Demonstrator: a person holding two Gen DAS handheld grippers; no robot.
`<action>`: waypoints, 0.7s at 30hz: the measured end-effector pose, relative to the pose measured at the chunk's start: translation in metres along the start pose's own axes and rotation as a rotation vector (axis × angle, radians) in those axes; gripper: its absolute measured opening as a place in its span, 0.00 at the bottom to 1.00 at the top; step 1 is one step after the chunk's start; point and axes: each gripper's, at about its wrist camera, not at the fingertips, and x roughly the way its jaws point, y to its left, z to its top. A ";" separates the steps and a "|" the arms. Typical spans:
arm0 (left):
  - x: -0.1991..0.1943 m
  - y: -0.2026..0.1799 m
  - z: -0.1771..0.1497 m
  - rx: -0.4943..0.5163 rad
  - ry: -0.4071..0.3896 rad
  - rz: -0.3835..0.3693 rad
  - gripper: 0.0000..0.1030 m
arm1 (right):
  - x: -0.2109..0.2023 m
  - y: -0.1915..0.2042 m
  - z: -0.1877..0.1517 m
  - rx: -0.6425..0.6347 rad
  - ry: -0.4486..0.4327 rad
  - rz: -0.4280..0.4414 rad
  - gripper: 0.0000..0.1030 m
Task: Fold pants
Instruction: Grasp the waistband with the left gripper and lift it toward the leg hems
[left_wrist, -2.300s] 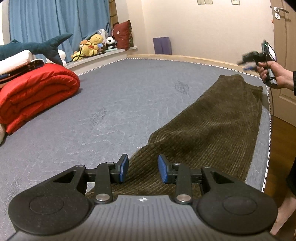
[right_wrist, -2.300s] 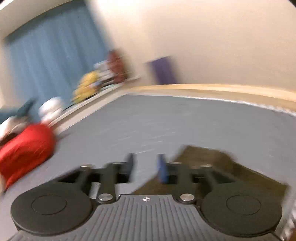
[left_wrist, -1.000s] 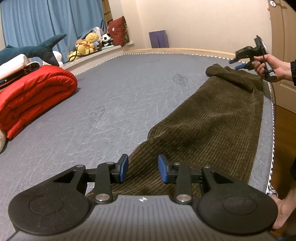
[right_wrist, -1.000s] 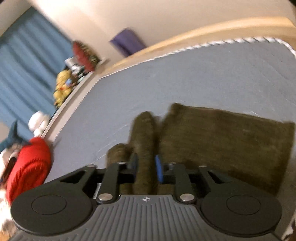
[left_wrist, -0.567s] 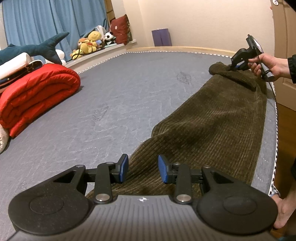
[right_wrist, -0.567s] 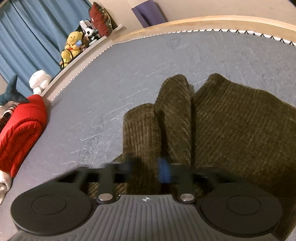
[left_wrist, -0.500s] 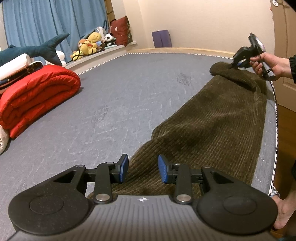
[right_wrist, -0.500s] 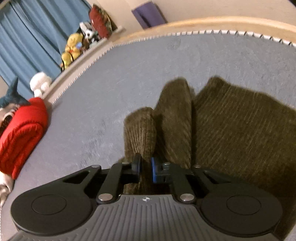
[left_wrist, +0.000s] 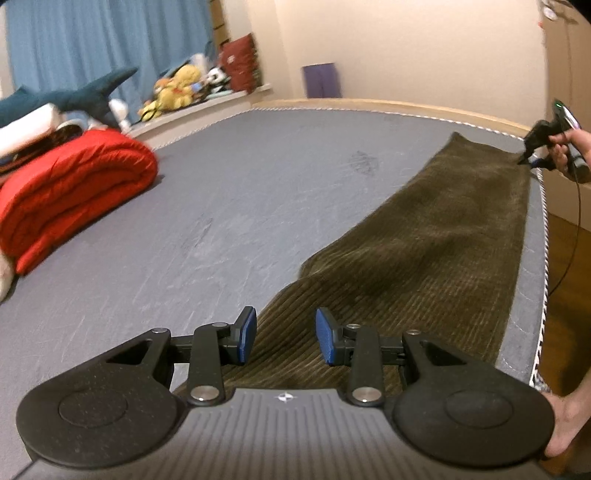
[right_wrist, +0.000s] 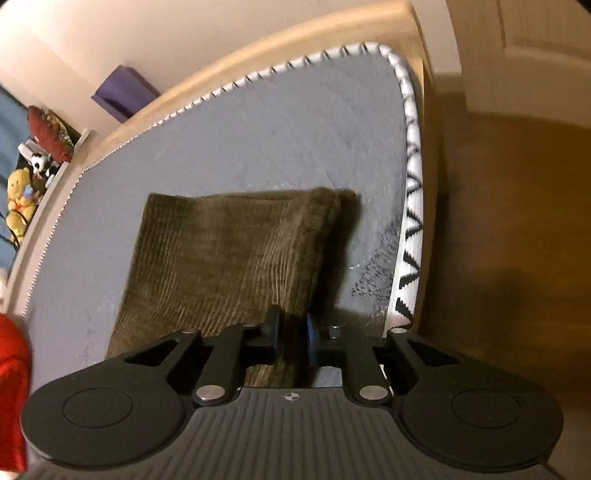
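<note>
On the grey bed (left_wrist: 207, 206) our left tool (left_wrist: 283, 336) hovers wide apart, gripping nothing, over the brown pants (left_wrist: 424, 251) ahead — our right tool (right_wrist: 291, 334) pinches their far edge near the mattress corner.

The right tongs (right_wrist: 291, 332) are closed on the side edge of the brown corduroy pants (right_wrist: 229, 258), a ridge of cloth pinched between the blue pads. The pants lie flat on the grey mattress (right_wrist: 258, 147), their far end squared off and well short of the bed's corner. To the right runs the mattress's white zigzag piping (right_wrist: 410, 221), then wooden floor (right_wrist: 509, 221) (blurred). At far left sit a purple box (right_wrist: 123, 92), a dark red cushion (right_wrist: 48, 133), soft toys (right_wrist: 20, 199) and a red quilt (right_wrist: 13, 387).
</note>
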 end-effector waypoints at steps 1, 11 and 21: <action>-0.001 0.005 -0.002 -0.024 0.008 0.011 0.40 | 0.000 0.001 0.004 -0.004 -0.029 0.014 0.30; -0.018 0.085 -0.046 -0.466 0.195 0.143 0.47 | -0.003 0.014 0.027 -0.024 -0.164 0.032 0.07; -0.056 0.128 -0.098 -0.773 0.318 0.149 0.68 | 0.000 0.016 0.023 -0.061 -0.191 -0.146 0.22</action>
